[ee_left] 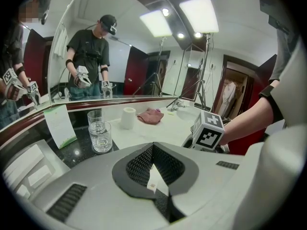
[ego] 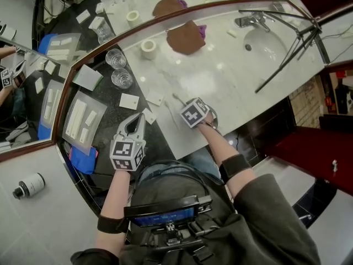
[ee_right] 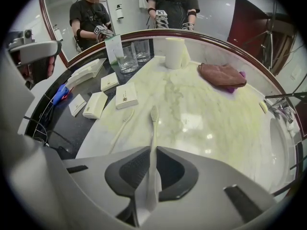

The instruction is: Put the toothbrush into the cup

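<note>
The toothbrush [ee_right: 153, 138] is found between the jaws of the right gripper [ee_right: 152, 152], which is pointed steeply down at the marble counter [ee_right: 211, 128]. The jaws are drawn in narrow and the handle is pinched between the dark pads towards its rear end, with the bristled head projecting beyond the tips towards the mirror. This hold is judged to have been chosen so that a long free length is left to be lowered into a cup. Whether the brush is clear of the marble cannot be told. A second toothbrush [ee_right: 119, 126] lies just beside it on the left, not gripped. Two glass tumblers [ee_right: 126, 59] stand together on the dark strip of the counter by the mirror, next to a green-edged card [ee_right: 113, 47] and well apart from the pinched brush; one of them is taken to be the cup, and both are seen to be empty. The left gripper [ee_left: 153, 150] is held off to the side with its jaws pressed together on nothing, presumably so that the way to the tumblers is left free. The grasp is judged made and the carry not yet done.
</note>
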`<action>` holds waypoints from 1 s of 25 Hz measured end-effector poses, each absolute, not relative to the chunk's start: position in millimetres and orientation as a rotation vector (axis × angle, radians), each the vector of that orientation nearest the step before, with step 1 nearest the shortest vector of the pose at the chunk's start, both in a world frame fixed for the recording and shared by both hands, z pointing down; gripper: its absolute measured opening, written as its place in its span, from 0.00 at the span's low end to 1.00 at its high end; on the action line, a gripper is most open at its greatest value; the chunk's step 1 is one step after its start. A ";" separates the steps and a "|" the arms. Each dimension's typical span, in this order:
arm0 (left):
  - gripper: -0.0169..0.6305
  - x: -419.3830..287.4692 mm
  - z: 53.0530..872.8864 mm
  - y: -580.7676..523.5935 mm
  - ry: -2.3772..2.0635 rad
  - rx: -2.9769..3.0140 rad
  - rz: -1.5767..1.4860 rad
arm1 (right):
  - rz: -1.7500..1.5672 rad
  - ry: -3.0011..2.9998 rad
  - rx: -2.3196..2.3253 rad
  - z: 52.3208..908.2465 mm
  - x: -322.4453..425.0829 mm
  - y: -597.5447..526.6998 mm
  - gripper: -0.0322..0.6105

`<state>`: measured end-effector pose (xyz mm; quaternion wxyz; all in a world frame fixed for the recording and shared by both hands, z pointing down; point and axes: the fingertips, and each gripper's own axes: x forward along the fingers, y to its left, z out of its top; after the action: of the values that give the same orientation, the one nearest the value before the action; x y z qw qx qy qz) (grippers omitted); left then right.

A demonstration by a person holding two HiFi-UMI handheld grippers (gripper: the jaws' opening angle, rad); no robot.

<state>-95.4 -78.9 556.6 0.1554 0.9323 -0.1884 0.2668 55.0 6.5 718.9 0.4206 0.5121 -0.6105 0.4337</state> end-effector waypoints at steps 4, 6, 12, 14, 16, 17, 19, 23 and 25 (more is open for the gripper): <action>0.03 -97.8 546.4 -77.5 -0.553 2.674 0.752 | 1.079 -1.562 1.317 704.5 57.9 7.2 0.14; 0.03 -99.3 540.1 -77.9 -0.561 2.678 0.740 | 1.040 -1.578 1.348 689.9 62.9 3.3 0.14; 0.03 -109.9 534.9 -83.7 -0.615 2.696 0.706 | 0.909 -1.706 1.476 644.4 67.3 -9.1 0.14; 0.03 -111.5 531.9 -82.4 -0.618 2.698 0.698 | 0.869 -1.768 1.537 627.9 65.9 -10.5 0.14; 0.03 -111.6 526.7 -80.5 -0.616 2.695 0.690 | 0.817 -1.808 1.594 615.0 66.6 -9.2 0.14; 0.03 -112.4 525.1 -80.4 -0.622 2.696 0.683 | 0.793 -1.821 1.622 609.6 67.8 -7.6 0.14; 0.03 -115.3 524.4 -81.3 -0.644 2.703 0.667 | 0.760 -1.852 1.681 599.2 70.4 -3.8 0.14; 0.03 -119.2 522.0 -78.9 -0.656 2.710 0.654 | 0.698 -1.910 1.798 585.3 78.3 4.5 0.14; 0.03 -122.4 522.5 -78.7 -0.665 2.706 0.646 | 0.663 -1.943 1.848 578.4 80.0 6.5 0.14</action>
<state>-122.4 -78.7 522.5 0.1401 0.9367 -0.2302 0.2235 80.0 6.5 578.4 0.1888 0.6570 -0.6908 0.2356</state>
